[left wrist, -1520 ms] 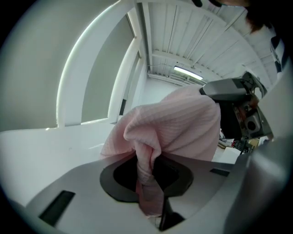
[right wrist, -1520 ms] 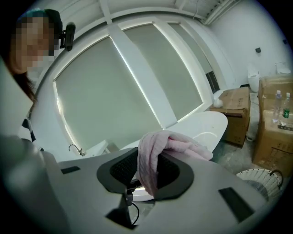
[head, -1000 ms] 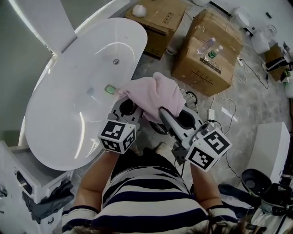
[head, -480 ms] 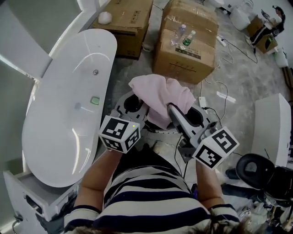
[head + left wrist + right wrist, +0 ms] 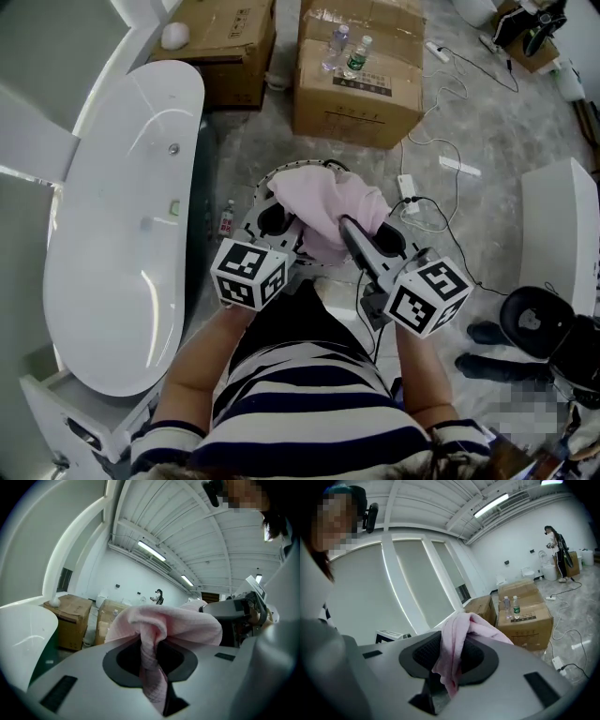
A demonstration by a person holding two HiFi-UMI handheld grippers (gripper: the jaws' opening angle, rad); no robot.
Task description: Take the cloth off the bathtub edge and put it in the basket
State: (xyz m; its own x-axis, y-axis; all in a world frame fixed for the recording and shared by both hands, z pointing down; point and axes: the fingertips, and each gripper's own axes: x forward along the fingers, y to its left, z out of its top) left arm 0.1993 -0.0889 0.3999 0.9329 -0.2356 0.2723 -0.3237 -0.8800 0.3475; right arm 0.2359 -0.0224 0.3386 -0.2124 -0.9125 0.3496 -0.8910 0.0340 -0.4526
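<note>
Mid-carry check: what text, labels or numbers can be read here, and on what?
No text is legible.
Dark label on the cardboard box: too small to read.
Labels on the two bottles atop it: blurred.
Label on the small floor bottle by the bathtub: unreadable.
Marker cubes: square patterns only, no words.
</note>
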